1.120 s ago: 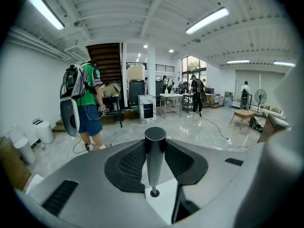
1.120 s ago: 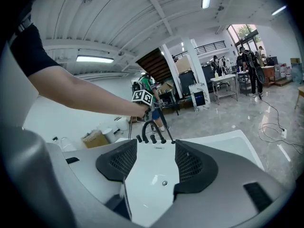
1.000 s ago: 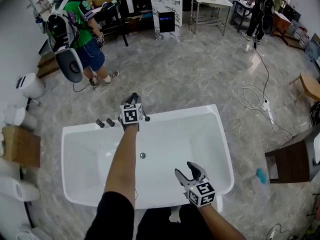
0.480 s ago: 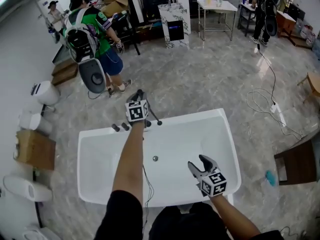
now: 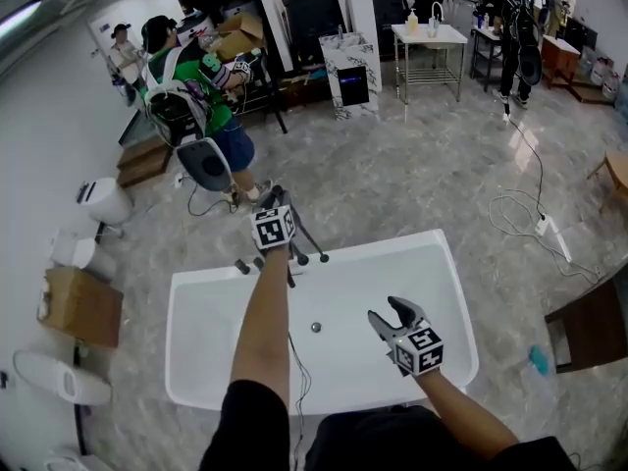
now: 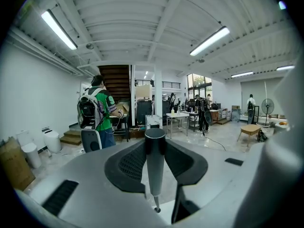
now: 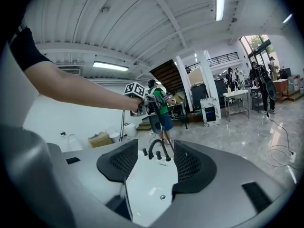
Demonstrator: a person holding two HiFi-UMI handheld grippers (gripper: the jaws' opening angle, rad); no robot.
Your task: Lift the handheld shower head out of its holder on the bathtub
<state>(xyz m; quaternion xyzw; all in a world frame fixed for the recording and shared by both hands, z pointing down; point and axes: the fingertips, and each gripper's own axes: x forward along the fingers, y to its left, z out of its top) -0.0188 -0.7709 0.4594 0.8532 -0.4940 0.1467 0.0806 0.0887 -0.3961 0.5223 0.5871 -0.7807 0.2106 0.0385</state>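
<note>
The white bathtub point(image 5: 196, 307) lies below me, with its dark faucet point(image 5: 306, 251) and knobs on the far rim. My left gripper point(image 5: 273, 204) is raised above that rim and shut on the grey handle of the shower head point(image 6: 154, 163). The handle stands upright between the jaws point(image 6: 155, 175). A thin hose hangs from it along my forearm into the tub. In the right gripper view the faucet point(image 7: 156, 150) shows under the lifted left gripper point(image 7: 137, 101). My right gripper point(image 5: 386, 312) hovers open over the tub's right half, with nothing between its fingers point(image 7: 153, 167).
A person in a green shirt with a backpack point(image 5: 191, 96) stands beyond the tub. A cardboard box point(image 5: 78, 304) and white toilets point(image 5: 103, 199) line the left wall. A cable point(image 5: 530, 214) snakes on the floor at right, near a dark wooden piece point(image 5: 594, 327).
My left gripper has risen with the shower head, away from the tub's far rim, and the hose now trails below it. The right gripper has risen a little and stays open.
</note>
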